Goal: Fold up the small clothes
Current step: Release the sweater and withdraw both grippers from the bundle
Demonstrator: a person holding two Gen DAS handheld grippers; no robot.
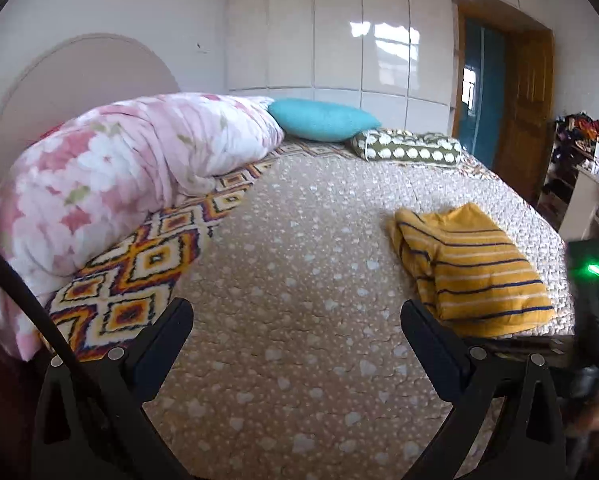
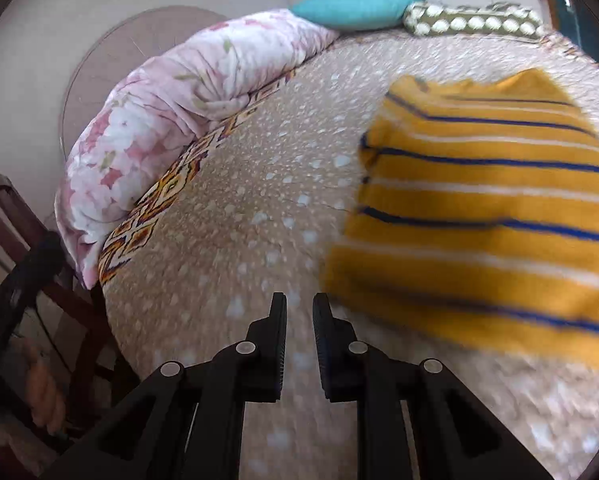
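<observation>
Yellow striped garment (image 1: pixel 475 268) lies folded into a compact rectangle on the bed (image 1: pixel 299 260), toward its right side, on the beige spotted bedspread; navy and white stripes run across it. Left gripper (image 1: pixel 297 312) hangs above bare bedspread, jaws spread wide, nothing between them; the garment sits just past its right finger, apart from it. Right gripper (image 2: pixel 299 308) is low over the bedspread, jaws drawn narrow with a slim gap, holding nothing; garment (image 2: pixel 487 216) lies just to its right, not touched. Right view is motion-blurred. Along the bed's left edge: rolled pink floral quilt (image 1: pixel 119 184) on a patterned blanket (image 1: pixel 139 272). At the far end: teal pillow (image 1: pixel 323 120) beside an olive dotted cushion (image 1: pixel 407 148). White wardrobe (image 1: pixel 339 32) and wooden door (image 1: pixel 527 108) behind.
</observation>
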